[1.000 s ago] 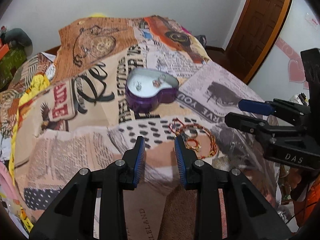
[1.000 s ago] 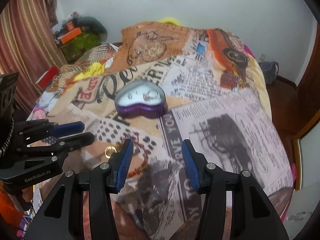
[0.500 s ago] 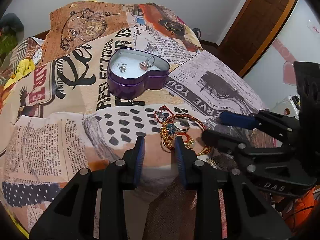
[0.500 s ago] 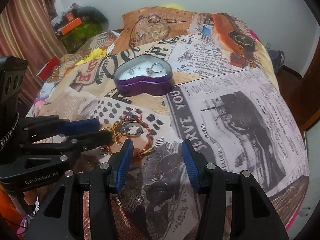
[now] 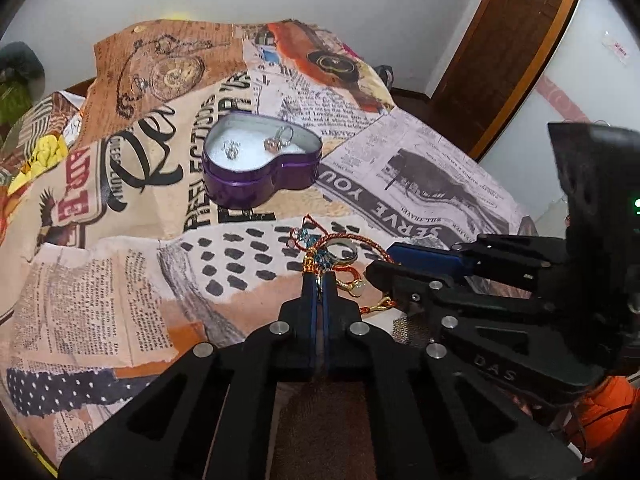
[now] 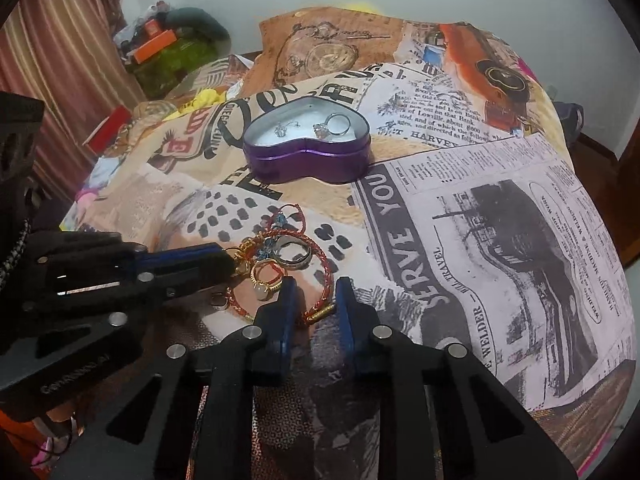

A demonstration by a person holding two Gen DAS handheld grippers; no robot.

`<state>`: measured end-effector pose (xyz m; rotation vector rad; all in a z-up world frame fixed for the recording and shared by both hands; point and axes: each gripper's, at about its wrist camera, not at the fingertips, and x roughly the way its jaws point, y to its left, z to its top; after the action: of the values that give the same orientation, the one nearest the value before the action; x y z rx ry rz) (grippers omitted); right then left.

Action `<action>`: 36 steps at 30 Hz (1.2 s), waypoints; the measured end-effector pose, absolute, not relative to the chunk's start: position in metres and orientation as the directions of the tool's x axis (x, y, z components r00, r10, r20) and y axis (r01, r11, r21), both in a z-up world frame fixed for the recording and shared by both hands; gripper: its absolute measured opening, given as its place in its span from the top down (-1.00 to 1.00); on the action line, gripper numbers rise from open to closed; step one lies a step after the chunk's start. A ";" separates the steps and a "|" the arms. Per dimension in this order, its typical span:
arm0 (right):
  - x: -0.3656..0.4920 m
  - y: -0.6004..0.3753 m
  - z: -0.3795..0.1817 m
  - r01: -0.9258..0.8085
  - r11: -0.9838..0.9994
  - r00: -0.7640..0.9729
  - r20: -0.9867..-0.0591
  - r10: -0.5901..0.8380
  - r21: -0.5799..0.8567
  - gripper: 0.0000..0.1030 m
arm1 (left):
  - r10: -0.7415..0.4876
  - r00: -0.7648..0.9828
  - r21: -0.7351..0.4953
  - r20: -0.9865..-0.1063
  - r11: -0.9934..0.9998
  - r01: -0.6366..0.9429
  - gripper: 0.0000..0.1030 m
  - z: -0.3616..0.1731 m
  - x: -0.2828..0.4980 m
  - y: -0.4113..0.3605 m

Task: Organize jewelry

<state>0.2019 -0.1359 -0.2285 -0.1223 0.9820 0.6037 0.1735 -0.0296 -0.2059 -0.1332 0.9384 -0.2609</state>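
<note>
A purple heart-shaped tin [image 5: 260, 176] stands open on the bed, holding a ring [image 5: 280, 138] and a small silver piece [image 5: 231, 150]; it also shows in the right wrist view [image 6: 308, 160]. A pile of jewelry [image 6: 280, 260] lies nearer: a red-and-gold braided bracelet [image 6: 326, 276], a silver ring [image 6: 295, 255], a gold ring with a pale stone [image 6: 266, 280]. My left gripper [image 5: 319, 280] is shut on a small gold piece at the pile's edge. My right gripper [image 6: 314, 292] is open, straddling the bracelet's end.
A printed newspaper-pattern bedspread [image 6: 480, 240] covers the bed. Clutter with a green bag [image 6: 176, 60] sits at the far left by a curtain. A wooden door [image 5: 508, 48] stands at the right. The bed's edge drops off at the right.
Both grippers moved down and forward to the jewelry pile. My left gripper closed on a piece at the pile's edge. My right gripper narrowed around the bracelet's end.
</note>
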 end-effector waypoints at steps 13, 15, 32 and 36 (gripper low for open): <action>0.192 -0.143 -0.204 -0.509 0.854 0.504 -0.768 0.394 0.104 0.94 | -0.244 0.632 -0.199 -0.736 0.969 0.143 1.00 -0.179 0.156 -0.015; 0.190 -0.145 -0.199 -0.507 0.856 0.515 -0.761 0.396 0.103 0.94 | -0.239 0.640 -0.197 -0.730 0.971 0.138 1.00 -0.176 0.153 -0.012; 0.179 -0.145 -0.160 -0.506 0.859 0.598 -0.688 0.412 0.075 0.95 | -0.241 0.673 -0.197 -0.699 0.970 0.142 1.00 -0.163 0.141 -0.006; 0.182 -0.147 -0.169 -0.487 0.871 0.587 -0.716 0.379 0.062 0.95 | -0.237 0.653 -0.186 -0.719 0.971 0.147 0.99 -0.169 0.144 -0.011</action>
<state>0.1819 -0.1472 -0.1689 -0.1458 0.7976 0.5064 0.1441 -0.0109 -0.1691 -0.1144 0.8309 -0.2183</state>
